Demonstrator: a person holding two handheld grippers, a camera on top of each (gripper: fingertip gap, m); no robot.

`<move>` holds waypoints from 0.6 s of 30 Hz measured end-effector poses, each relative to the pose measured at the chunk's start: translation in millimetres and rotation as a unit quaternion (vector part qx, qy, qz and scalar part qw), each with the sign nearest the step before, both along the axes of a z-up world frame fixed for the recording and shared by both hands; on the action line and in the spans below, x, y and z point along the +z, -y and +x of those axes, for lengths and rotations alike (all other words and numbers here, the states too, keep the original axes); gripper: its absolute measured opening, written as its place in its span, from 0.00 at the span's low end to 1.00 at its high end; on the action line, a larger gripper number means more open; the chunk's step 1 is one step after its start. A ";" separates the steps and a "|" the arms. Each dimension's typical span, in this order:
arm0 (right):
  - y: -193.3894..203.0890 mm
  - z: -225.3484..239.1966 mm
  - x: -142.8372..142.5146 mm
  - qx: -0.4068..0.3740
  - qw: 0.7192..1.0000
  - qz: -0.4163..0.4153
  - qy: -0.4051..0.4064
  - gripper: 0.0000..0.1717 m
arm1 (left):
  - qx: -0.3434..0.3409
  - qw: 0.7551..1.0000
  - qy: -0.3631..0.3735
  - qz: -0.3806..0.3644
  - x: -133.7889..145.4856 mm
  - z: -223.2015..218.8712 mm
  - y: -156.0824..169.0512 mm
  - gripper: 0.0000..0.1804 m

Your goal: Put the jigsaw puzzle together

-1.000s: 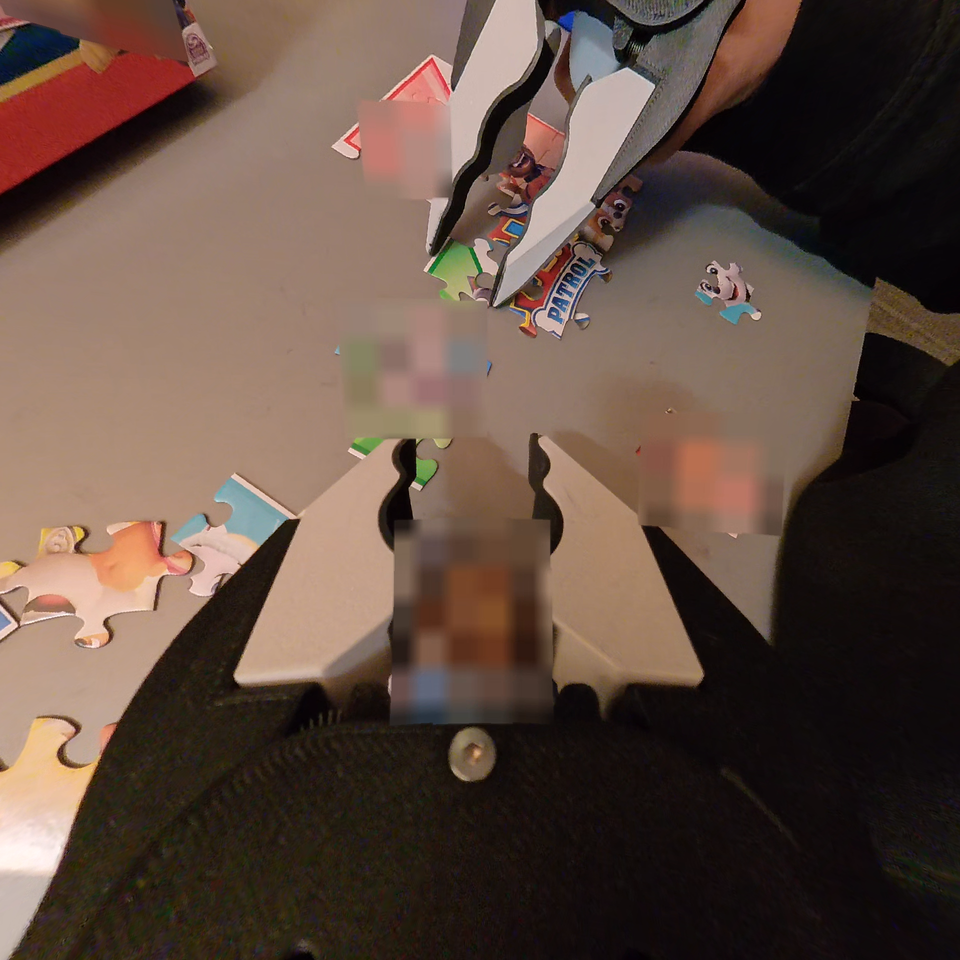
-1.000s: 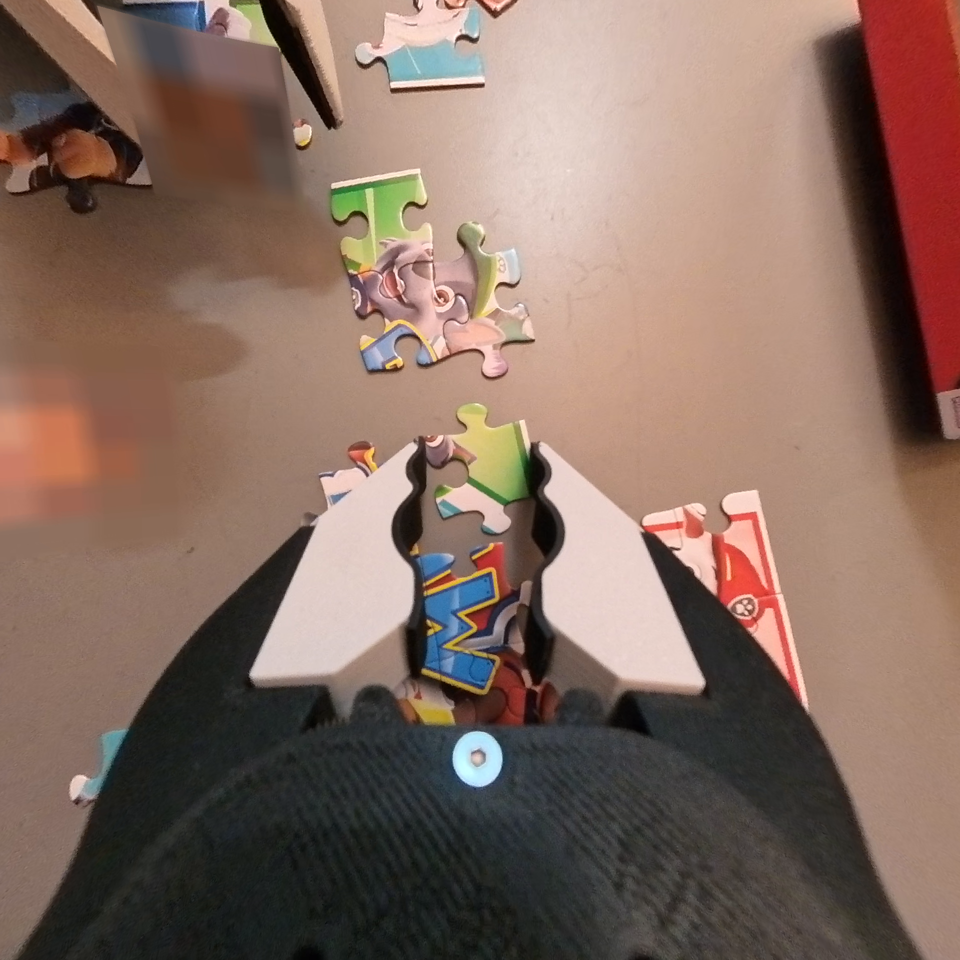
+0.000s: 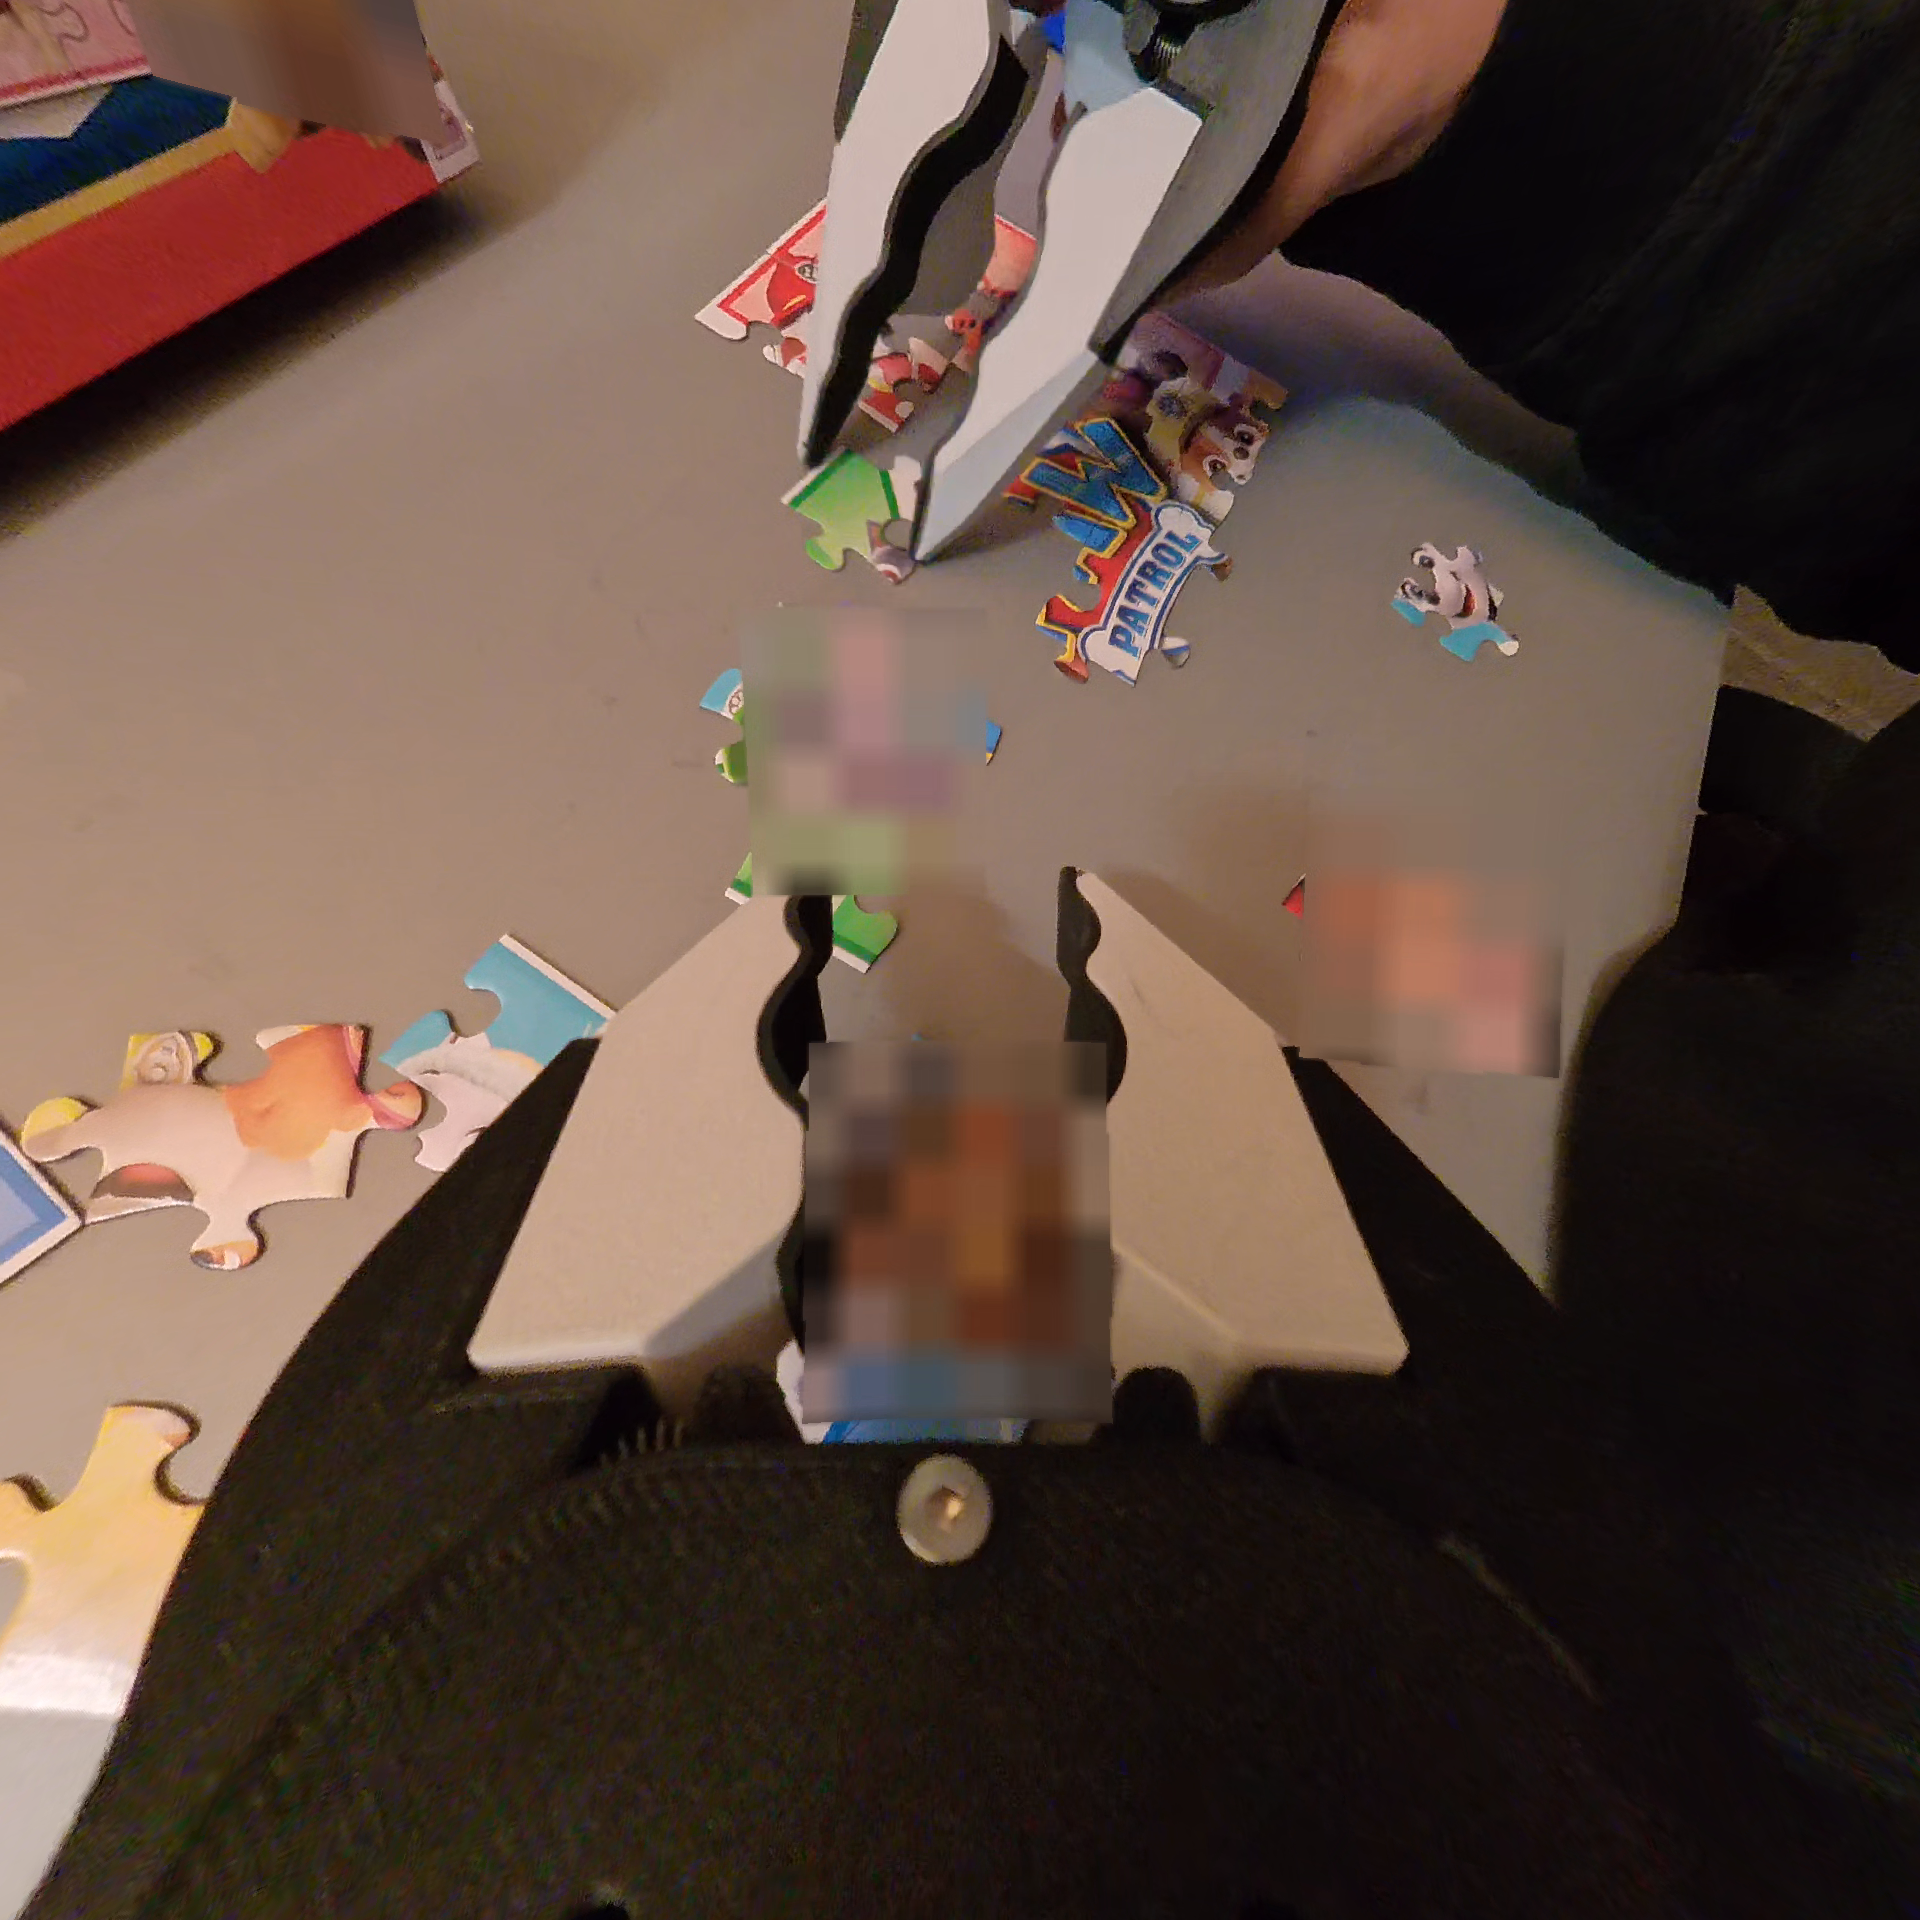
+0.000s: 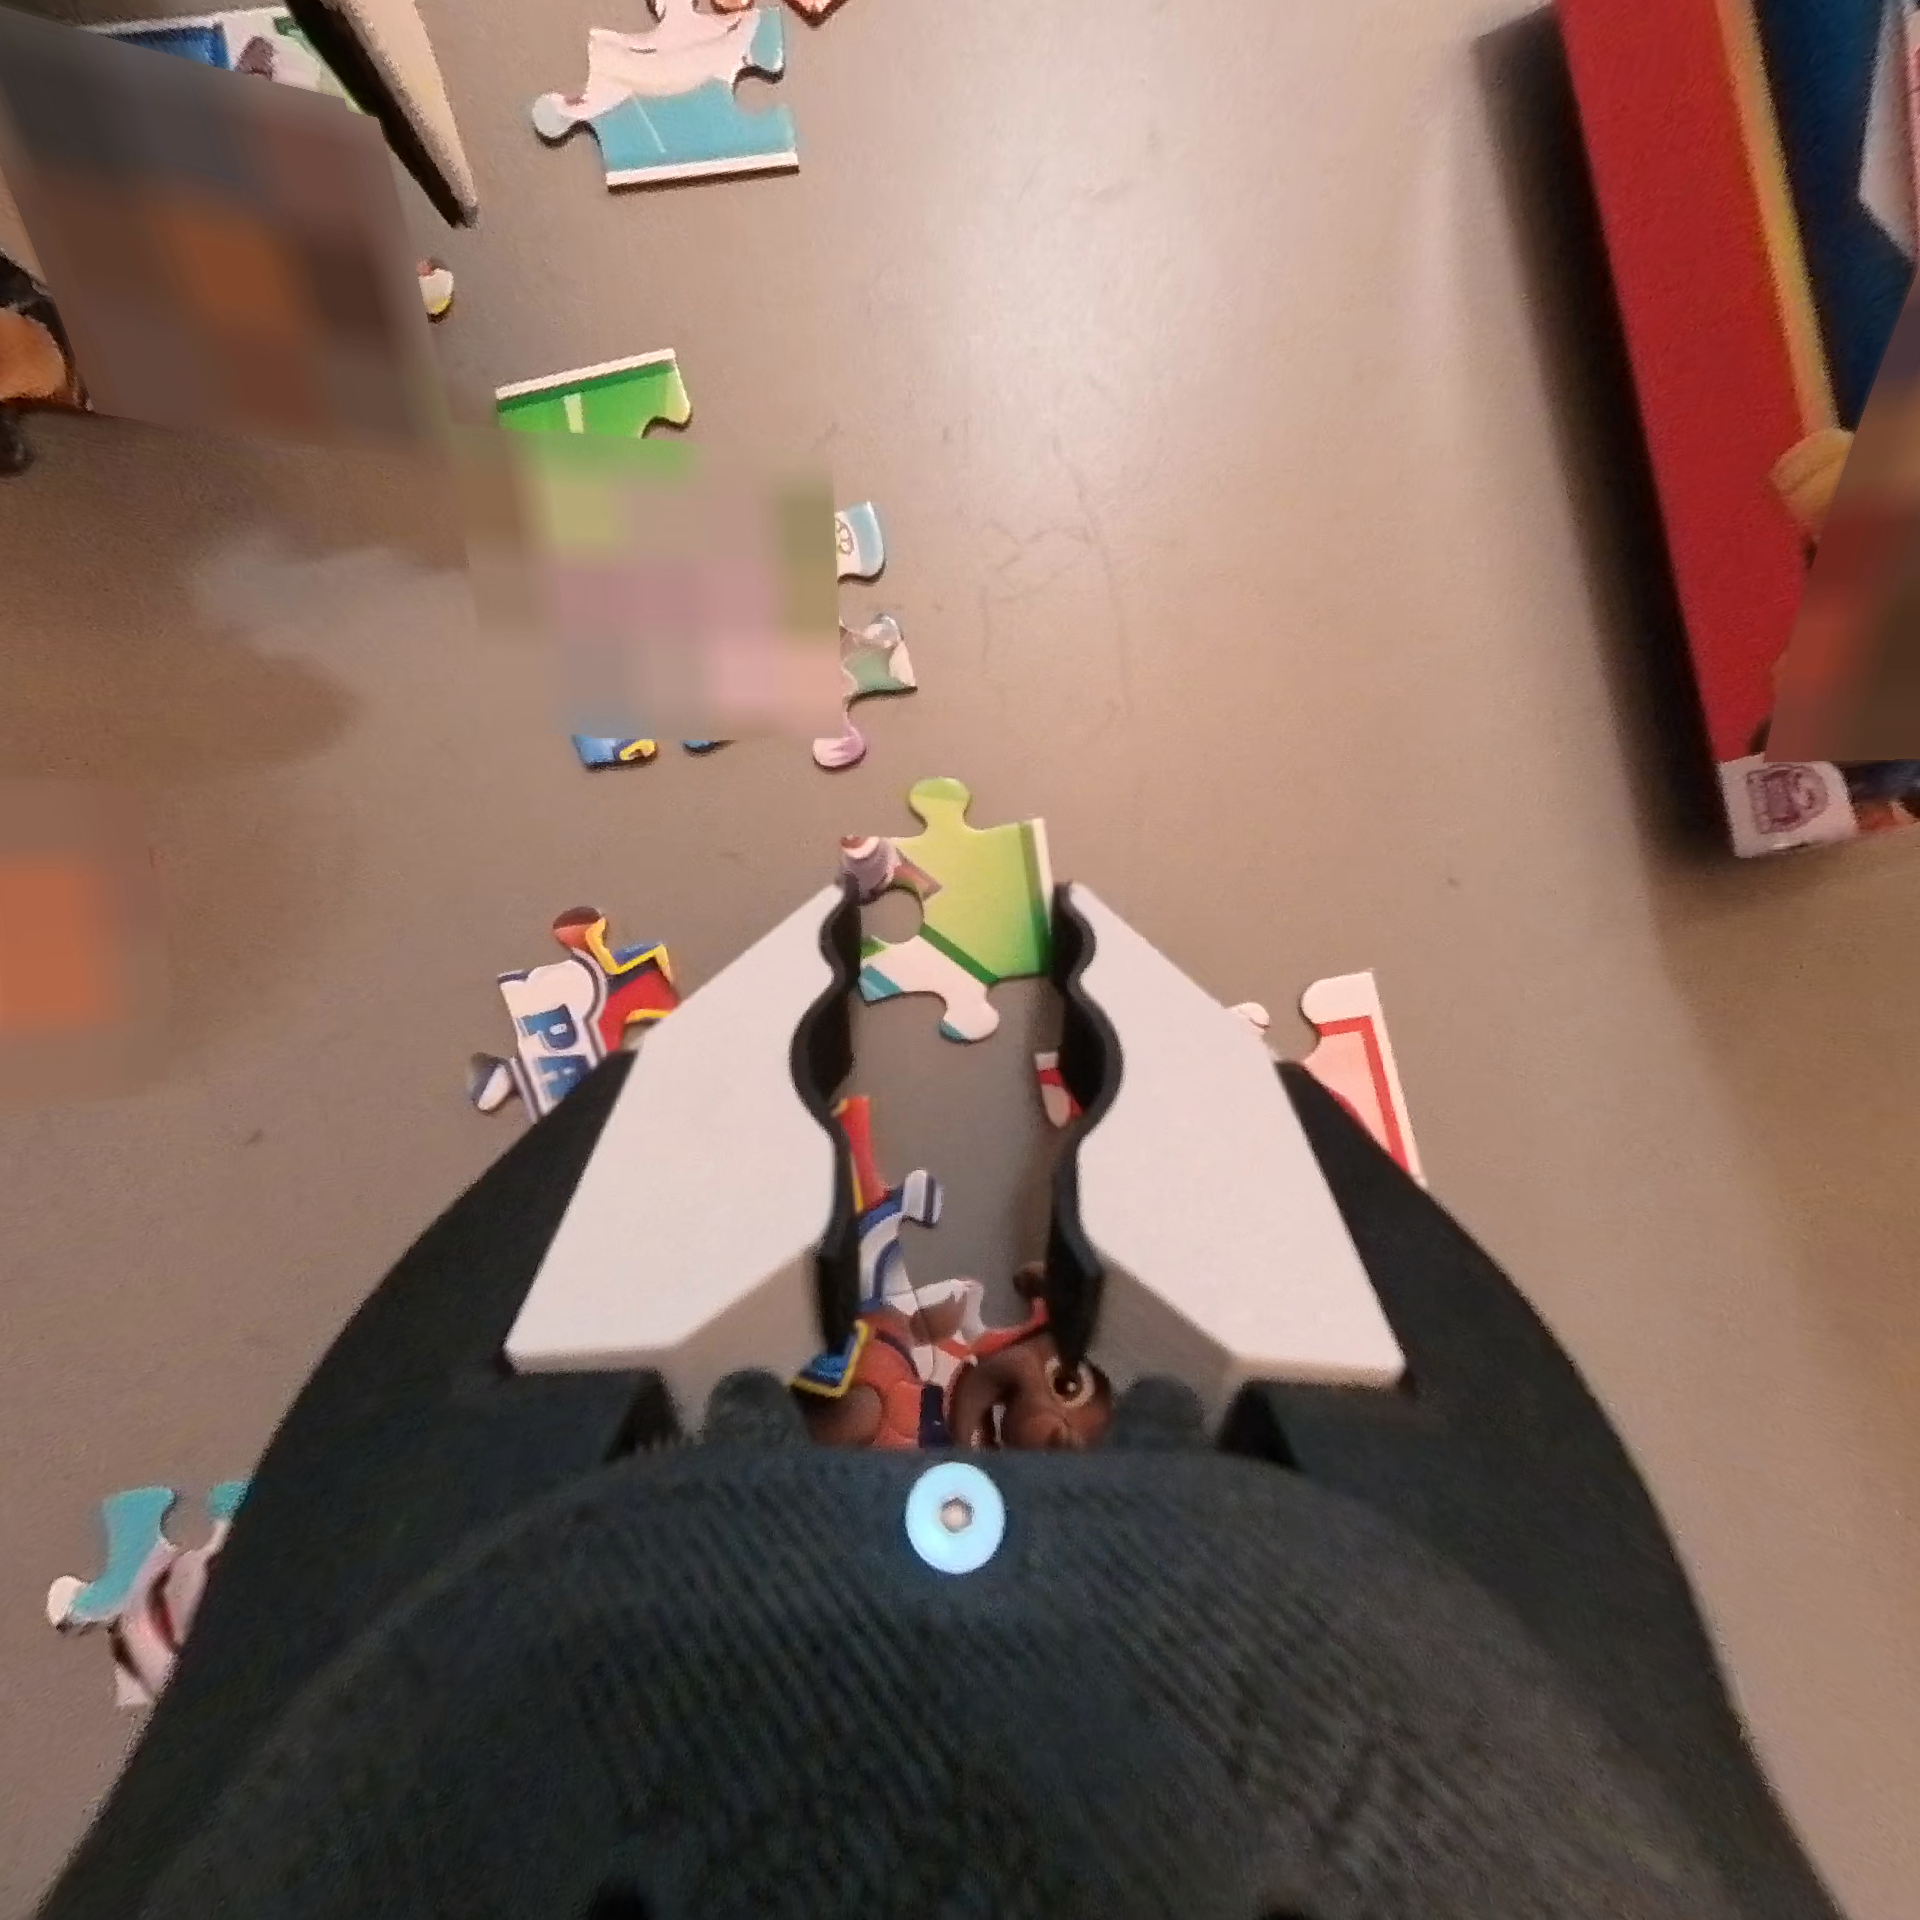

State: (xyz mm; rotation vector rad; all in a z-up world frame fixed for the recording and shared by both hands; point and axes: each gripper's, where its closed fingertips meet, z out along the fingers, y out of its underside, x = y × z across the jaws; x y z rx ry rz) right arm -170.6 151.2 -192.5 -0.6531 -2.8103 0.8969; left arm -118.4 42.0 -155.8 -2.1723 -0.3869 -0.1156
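My right gripper [image 4: 954, 894] has its tips down on the grey table [image 4: 1195, 520], shut on a green puzzle piece [image 4: 977, 894] that lies flat, with a pad against each side edge. The left wrist view shows the same gripper [image 3: 871, 504] and piece [image 3: 847, 509]. A logo piece [image 3: 1132, 561] lies just beside it, apart from it. My left gripper [image 3: 940, 894] is shut on a large puzzle piece [image 3: 914, 1434] that fills the gap deep between its fingers. A mosaic patch hides most of that piece. One of the left gripper's fingers [image 4: 410, 94] shows raised above the table in the right wrist view.
Loose pieces lie around: a joined green cluster [image 3: 868, 925], a red-bordered piece [image 3: 779, 281], an orange dog piece [image 3: 239, 1132], a small white dog piece [image 3: 1455, 603], a blue piece [image 4: 696, 125]. A red box [image 4: 1683, 364] stands at the side. The table edge [image 3: 1709, 727] is close.
My right gripper has slid the green piece along the table away from the logo piece, which no longer lies under its jaws. The left gripper has barely moved and keeps its piece.
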 end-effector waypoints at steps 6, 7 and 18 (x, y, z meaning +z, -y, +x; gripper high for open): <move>0.9 1.2 -0.3 -0.002 1.000 0.010 -0.007 0.20 | 0.005 1.000 0.007 0.002 -1.6 -0.7 1.9 0.23; 1.6 2.3 -0.1 -0.001 1.000 0.007 -0.007 0.20 | 0.005 1.000 0.007 0.002 -1.7 -0.3 1.9 0.23; 2.7 5.1 0.1 -0.003 1.000 0.005 -0.010 0.13 | 0.002 1.000 0.004 -0.003 -2.6 1.4 1.9 0.23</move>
